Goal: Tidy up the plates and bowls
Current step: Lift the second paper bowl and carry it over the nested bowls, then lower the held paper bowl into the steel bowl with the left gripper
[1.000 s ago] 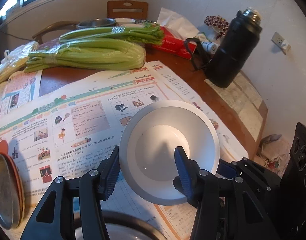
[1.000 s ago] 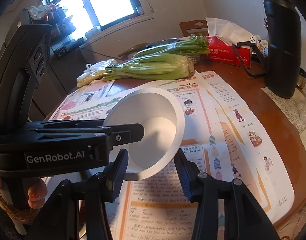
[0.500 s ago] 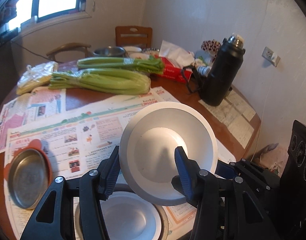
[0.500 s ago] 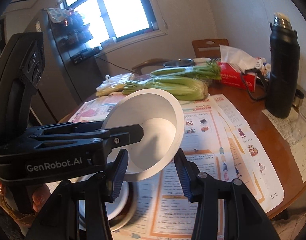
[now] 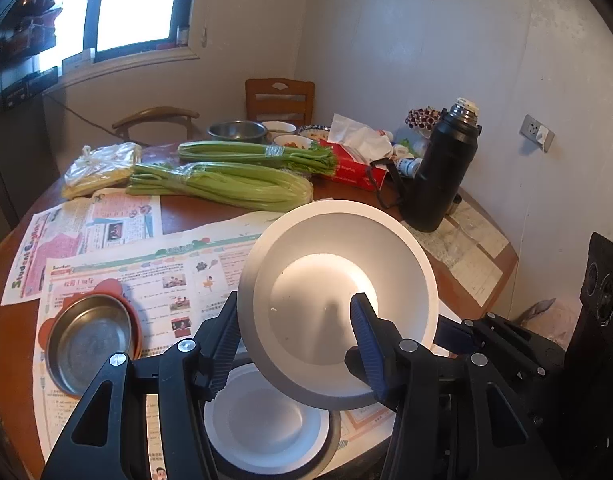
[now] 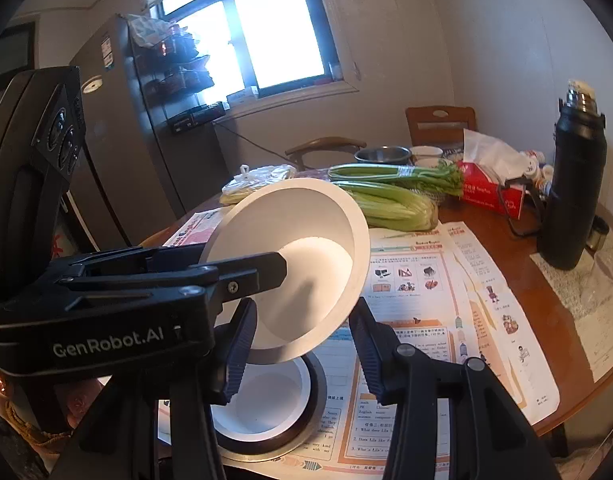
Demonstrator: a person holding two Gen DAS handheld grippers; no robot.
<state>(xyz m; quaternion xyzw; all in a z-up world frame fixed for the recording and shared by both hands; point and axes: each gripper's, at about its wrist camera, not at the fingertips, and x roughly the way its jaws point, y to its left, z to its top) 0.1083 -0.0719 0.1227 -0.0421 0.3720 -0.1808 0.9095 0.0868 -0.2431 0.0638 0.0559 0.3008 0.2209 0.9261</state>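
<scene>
My left gripper [image 5: 296, 340] is shut on the near rim of a white bowl [image 5: 338, 304] and holds it tilted in the air. The same bowl [image 6: 302, 268] shows in the right wrist view, with the left gripper's finger across it. Below it a second white bowl [image 5: 266, 428] rests inside a dark-rimmed metal plate [image 6: 306, 432] on the newspaper. My right gripper [image 6: 302, 348] is open just beside the held bowl and holds nothing. A steel dish [image 5: 88, 342] sits on a red plate [image 5: 118, 288] at the left.
Newspapers [image 5: 106, 236] cover the round wooden table [image 6: 546, 320]. Celery bunches [image 5: 234, 184], a plastic bag [image 5: 98, 166], a red tissue box [image 5: 354, 168], a black thermos [image 5: 442, 176] and several bowls [image 5: 238, 130] stand at the back. Chairs [image 5: 280, 98] stand behind.
The left gripper has lifted the white bowl up and back. The second white bowl in its metal plate and the steel dish have come into view below. The right gripper rose alongside.
</scene>
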